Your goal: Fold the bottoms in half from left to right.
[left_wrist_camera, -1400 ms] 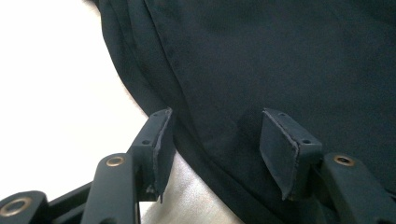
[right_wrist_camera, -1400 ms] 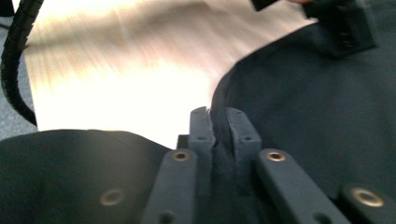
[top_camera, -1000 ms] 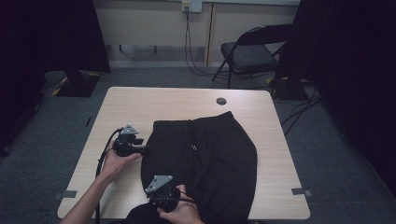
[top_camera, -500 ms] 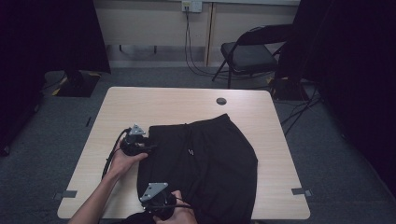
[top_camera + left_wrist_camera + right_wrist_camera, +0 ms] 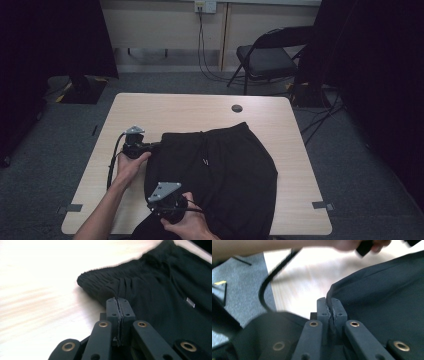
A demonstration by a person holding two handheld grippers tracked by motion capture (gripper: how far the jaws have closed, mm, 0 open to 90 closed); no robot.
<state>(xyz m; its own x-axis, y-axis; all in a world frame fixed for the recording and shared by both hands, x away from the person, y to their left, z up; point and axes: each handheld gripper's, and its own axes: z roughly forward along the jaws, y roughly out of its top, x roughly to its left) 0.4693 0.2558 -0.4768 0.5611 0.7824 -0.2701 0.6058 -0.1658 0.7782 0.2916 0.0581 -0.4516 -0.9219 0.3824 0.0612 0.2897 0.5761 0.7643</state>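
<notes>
pinching black shorts (image 5: 220, 170), left hand-held gripper (image 5: 150, 146) seemingly unmoved, right hand-held gripper (image 5: 172, 212) steady

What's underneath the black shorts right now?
The black shorts lie on the wooden table, bare around them. Anything beneath the fabric is covered, so it cannot be seen.

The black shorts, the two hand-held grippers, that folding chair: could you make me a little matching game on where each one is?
Things:
1. black fabric shorts
2. left gripper
3. right gripper
4. dark folding chair

Places:
A. shut on the shorts' near edge
B. on the floor beyond the table
C. spread on the pale wooden table
D. shut on the ribbed waistband corner

Pairs: 1-C, 2-D, 3-A, 4-B
</notes>
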